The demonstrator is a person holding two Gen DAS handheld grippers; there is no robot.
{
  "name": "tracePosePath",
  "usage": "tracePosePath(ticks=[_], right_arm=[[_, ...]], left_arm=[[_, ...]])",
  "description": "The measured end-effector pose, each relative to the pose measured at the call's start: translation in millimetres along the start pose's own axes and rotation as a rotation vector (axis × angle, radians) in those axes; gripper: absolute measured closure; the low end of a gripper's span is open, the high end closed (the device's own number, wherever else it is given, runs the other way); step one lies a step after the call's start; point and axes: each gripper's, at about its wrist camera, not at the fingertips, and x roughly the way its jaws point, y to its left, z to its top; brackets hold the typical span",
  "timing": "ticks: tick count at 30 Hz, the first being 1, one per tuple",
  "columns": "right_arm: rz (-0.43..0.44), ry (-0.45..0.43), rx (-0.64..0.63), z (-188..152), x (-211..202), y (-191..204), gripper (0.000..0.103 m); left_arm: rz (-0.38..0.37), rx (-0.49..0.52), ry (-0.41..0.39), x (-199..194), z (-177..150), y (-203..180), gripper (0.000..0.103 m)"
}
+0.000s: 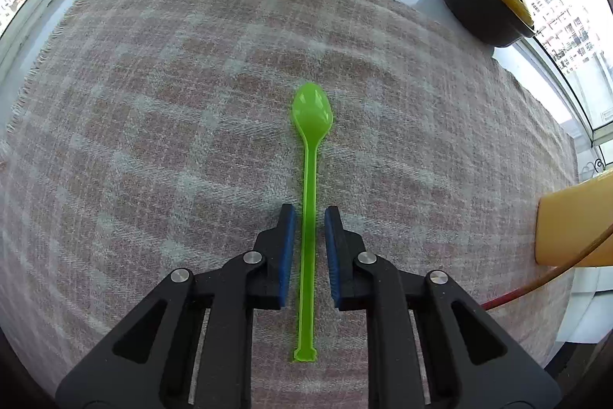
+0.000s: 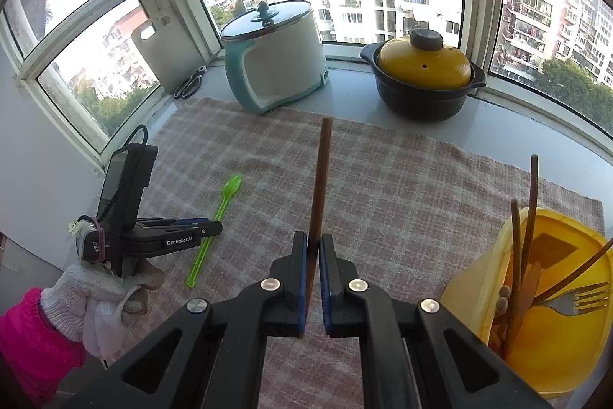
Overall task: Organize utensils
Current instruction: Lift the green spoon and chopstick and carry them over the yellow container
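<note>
Checked cloth is soft: left gripper, jaws apart beside green plastic spoon, may slip; right gripper, clamped on wooden chopstick, may lose it b/c grip looks thin.

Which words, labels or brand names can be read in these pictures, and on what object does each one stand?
"GenRobot.AI": white letters on the side of the left claw, seen from the right wrist view.
A white label at the rear of that same tool begins with "Dat"; the rest is too small and curved to read.
The left wrist view shows no text.
</note>
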Motion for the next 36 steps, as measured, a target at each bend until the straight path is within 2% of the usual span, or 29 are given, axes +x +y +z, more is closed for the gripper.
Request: tracePosePath(ticks=[8,16,25,36], right_arm=[[0.001,-0.003,-0.001,-2.4,-3.7,-0.6,0.1],[0.006,-0.031,0.003,-5.4,-19.9,-1.9,0.1],[0.031,-0.085,0.012,-11.2,-61.7,-7.2,0.1],[0.034,-0.139,0.027,-21.7,-123.0,-34.6,0.1]], left_arm=[[-0.057,-0.062,-0.057,-9.4,-5.7,10.0,0.099],[-0.118,-0.056,-0.198,-67.1,-21.4,-2.1,0.099],[-0.205,0.005,-0.361,-136.4,-28.1,-51.4,0.099],[-0.312,0.099,-0.468,-189.0,-33.9,-123.9,0.099]])
